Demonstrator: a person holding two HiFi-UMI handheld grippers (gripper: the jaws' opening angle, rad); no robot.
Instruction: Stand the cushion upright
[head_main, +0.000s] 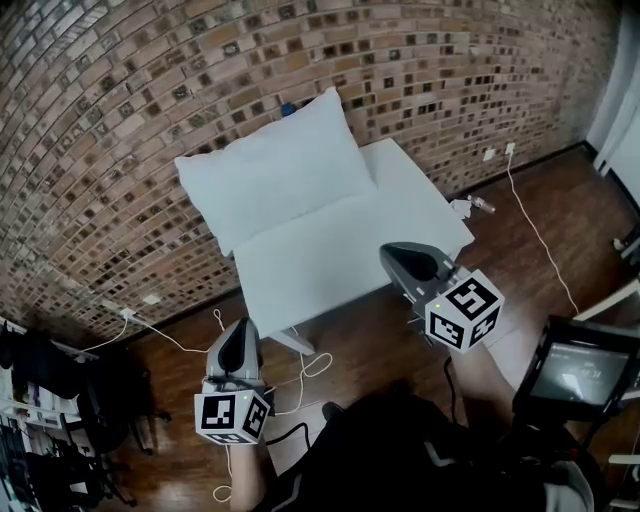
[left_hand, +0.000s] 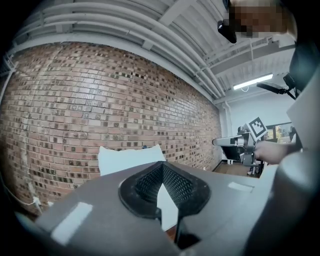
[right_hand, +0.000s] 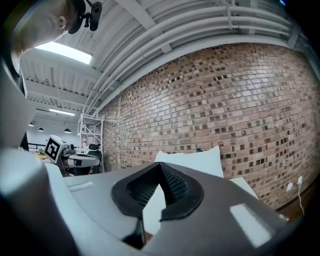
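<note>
A white cushion (head_main: 270, 170) stands upright on the white table (head_main: 340, 255), leaning against the brick wall. It also shows in the left gripper view as the cushion (left_hand: 120, 159) and in the right gripper view as the cushion (right_hand: 197, 161), beyond the jaws. My left gripper (head_main: 238, 345) hangs off the table's near left corner, shut and empty. My right gripper (head_main: 403, 258) hovers over the table's near right part, also shut with nothing in it. Both stand well short of the cushion.
A brick wall (head_main: 150, 90) backs the table. White cables (head_main: 540, 235) and a plug strip (head_main: 470, 205) lie on the wooden floor at the right. A monitor on a stand (head_main: 580, 375) is at the lower right; dark clutter (head_main: 50, 400) sits at the lower left.
</note>
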